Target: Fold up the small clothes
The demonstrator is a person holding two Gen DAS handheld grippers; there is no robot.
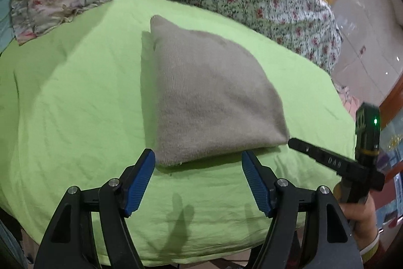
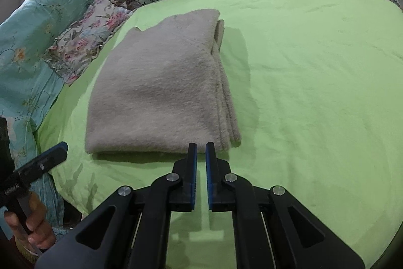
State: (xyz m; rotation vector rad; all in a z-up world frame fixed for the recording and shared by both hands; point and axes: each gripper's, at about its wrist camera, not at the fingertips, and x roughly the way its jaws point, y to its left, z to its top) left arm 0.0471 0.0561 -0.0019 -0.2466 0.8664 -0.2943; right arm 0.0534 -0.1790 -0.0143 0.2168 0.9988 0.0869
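The garment [image 2: 161, 92] is judged folded just ahead of the spread left gripper [image 1: 197, 158] and nearly closed, empty right gripper [image 2: 201, 146]; only withdrawal is needed.

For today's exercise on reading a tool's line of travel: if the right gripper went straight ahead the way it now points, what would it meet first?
Most likely the near edge of the folded beige garment, lying just beyond the nearly closed right gripper on the green sheet. Height above the sheet is unclear.
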